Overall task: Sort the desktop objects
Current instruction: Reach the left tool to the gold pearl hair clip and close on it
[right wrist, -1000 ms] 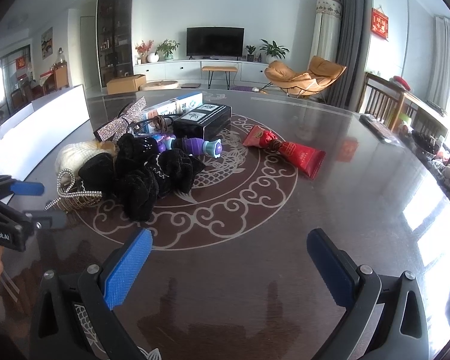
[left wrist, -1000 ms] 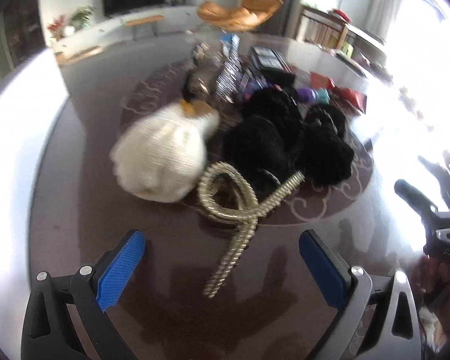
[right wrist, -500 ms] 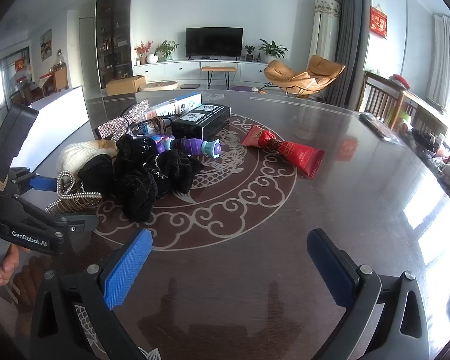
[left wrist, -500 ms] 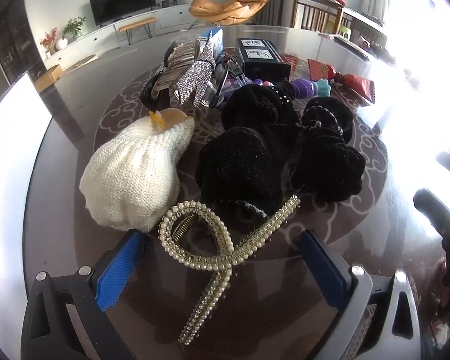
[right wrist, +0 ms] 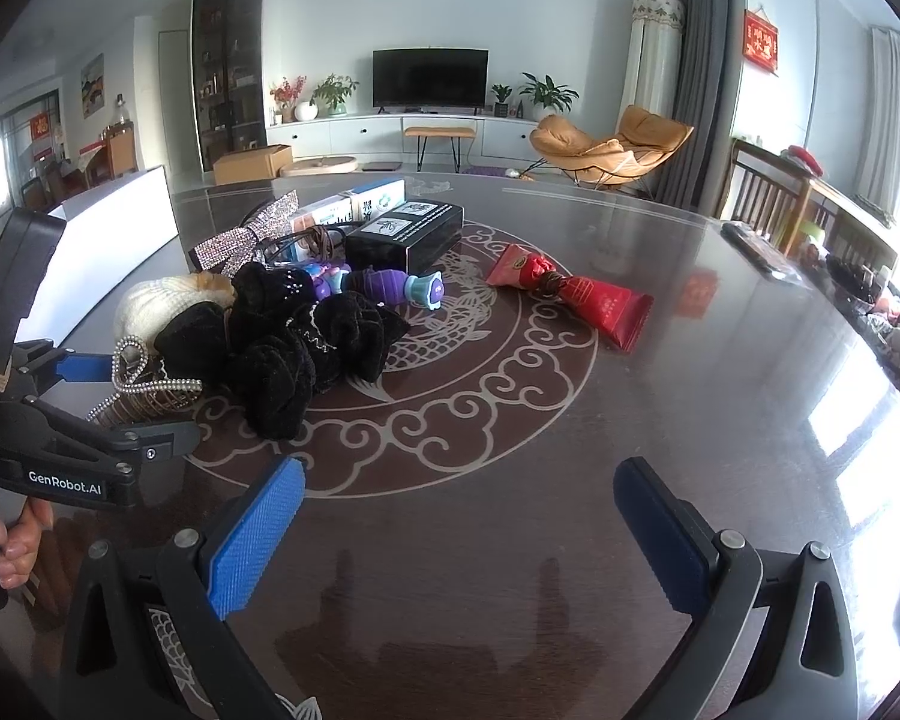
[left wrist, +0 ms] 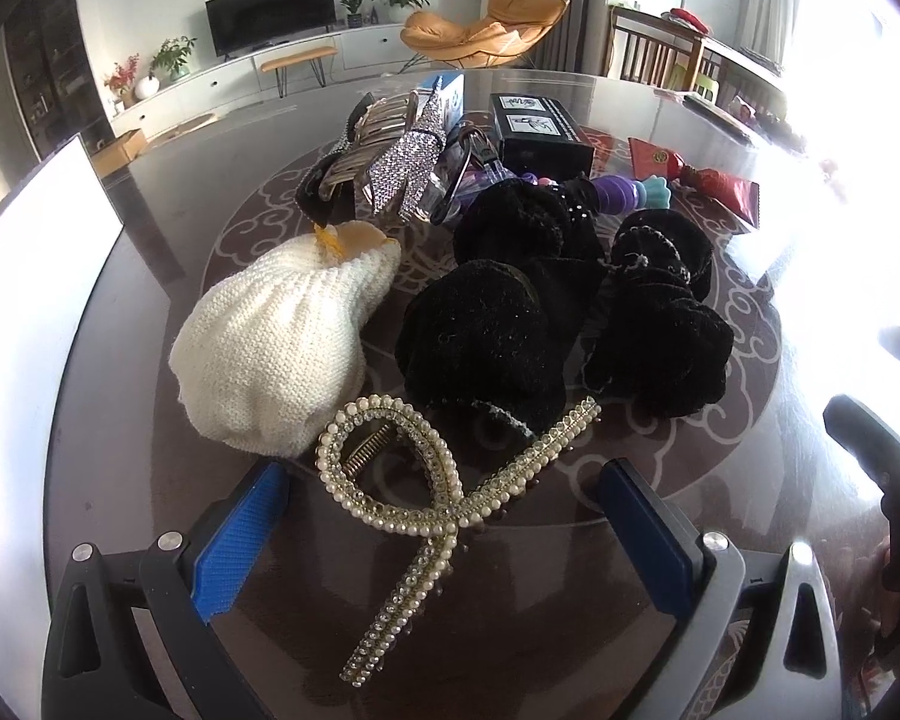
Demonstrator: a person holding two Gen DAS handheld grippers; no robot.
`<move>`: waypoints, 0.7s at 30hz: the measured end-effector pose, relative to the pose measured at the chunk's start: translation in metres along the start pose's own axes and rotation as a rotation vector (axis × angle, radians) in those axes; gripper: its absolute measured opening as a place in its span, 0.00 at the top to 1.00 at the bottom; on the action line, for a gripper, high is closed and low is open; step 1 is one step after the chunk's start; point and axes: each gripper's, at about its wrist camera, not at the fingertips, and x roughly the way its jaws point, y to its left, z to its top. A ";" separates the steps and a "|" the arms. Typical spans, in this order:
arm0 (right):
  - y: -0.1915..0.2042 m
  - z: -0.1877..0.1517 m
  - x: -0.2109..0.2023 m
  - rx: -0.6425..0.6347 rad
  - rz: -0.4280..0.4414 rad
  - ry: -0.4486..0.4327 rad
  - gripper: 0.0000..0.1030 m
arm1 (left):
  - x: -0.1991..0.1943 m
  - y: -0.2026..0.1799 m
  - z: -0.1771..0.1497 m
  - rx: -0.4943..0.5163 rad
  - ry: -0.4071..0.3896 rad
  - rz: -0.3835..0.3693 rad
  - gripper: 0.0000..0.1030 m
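1. Left gripper (left wrist: 444,531): jaws spread wide, nothing held. It sits low over the table (left wrist: 720,516), and the pearl hair clip (left wrist: 426,486) lies between its blue pads (left wrist: 237,540), untouched.
2. Right gripper (right wrist: 459,534): also wide apart and empty, hanging above bare table well clear of the pile.
3. Risk A: the clip is thin, curved and lies flat on a glossy top. Pads closing from the sides could skate over the beads and squirt it forward into the black scrunchies (left wrist: 564,324).
4. Risk B: the clip's loop end lies against the white knit hat (left wrist: 282,348) and its upper arm touches the black fabric. A grab taken too far forward may snag knit or velvet and drag neighbours along.
5. Risk C: the long tail runs back under the gripper body. Pinching only one strand would probably let the clip swing or twist out on lifting.
6. Clip appearance: looped ribbon shape, pearl row along one edge, small rhinestones along the other, gold comb teeth visible inside the loop. Rigid and light, by my judgement.
7. Location: nearest edge of the pile, in front of hat and scrunchies. Behind them are a rhinestone bow (left wrist: 405,171), a black box (left wrist: 540,132) and a red packet (left wrist: 717,186).
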 end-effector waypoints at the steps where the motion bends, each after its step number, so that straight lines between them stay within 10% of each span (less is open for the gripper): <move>1: 0.000 0.000 0.000 0.000 0.000 0.000 0.00 | 0.000 0.000 0.000 -0.005 0.001 0.002 0.00; 21: -0.002 0.000 0.004 0.007 0.010 0.013 0.00 | 0.002 0.000 0.004 -0.017 0.021 0.008 0.00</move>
